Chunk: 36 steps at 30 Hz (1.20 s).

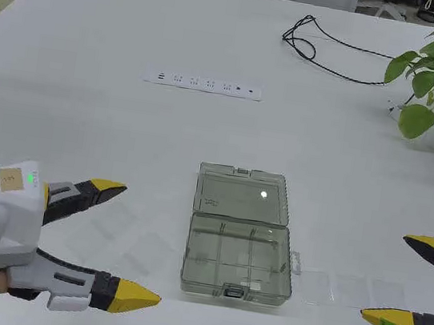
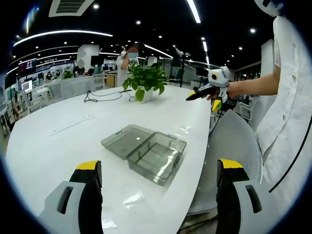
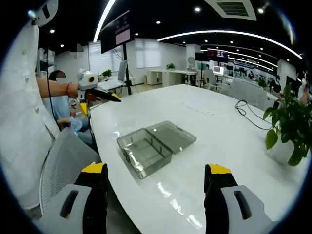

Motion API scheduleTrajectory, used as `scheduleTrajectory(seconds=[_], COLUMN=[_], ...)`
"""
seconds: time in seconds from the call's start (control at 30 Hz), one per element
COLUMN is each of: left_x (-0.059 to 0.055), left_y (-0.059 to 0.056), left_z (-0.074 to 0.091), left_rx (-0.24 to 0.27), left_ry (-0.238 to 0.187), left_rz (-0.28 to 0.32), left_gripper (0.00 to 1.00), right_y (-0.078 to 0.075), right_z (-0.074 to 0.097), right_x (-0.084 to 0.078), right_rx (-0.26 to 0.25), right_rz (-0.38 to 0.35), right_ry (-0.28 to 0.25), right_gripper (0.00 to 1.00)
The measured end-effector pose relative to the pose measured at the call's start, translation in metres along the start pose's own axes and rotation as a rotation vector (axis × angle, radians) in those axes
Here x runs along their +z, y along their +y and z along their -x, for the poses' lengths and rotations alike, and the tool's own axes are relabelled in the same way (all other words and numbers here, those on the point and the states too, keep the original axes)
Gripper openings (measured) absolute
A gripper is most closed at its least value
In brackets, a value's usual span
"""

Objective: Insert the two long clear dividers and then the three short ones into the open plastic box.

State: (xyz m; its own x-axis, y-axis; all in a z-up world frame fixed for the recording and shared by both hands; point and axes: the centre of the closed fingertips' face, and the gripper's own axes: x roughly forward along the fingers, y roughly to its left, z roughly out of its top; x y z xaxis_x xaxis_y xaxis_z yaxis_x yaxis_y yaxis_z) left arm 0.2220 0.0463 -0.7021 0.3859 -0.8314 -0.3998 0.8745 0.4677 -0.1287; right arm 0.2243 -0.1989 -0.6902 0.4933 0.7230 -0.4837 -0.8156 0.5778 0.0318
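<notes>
Left gripper [image 1: 137, 243] and right gripper [image 1: 387, 276] released, flanking box [image 1: 190, 248] at bench's near edge; clear divider [image 1: 317, 286] best pinched edgewise, lowered upright.

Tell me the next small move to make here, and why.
Probably lower the left gripper onto the clear divider lying just left of the box and close on it. That gripper is open and empty beside it, the box is open, and this divider looks larger than the pieces right of the box, so it is likely a long one.
</notes>
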Motion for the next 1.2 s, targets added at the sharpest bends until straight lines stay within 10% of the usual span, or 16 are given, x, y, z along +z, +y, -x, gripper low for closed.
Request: scheduleTrajectory(seconds=[1.2], left_x=[0.0016], left_y=[0.0003], left_z=[-0.0051], left_rx=[-0.016], left_ry=[0.018], left_rz=[-0.002], left_gripper=[1.0], right_y=[-0.004], right_z=[-0.0064], right_x=[0.0027], right_rx=[0.014], right_rz=[0.007], right_ry=[0.005], right_gripper=[0.81])
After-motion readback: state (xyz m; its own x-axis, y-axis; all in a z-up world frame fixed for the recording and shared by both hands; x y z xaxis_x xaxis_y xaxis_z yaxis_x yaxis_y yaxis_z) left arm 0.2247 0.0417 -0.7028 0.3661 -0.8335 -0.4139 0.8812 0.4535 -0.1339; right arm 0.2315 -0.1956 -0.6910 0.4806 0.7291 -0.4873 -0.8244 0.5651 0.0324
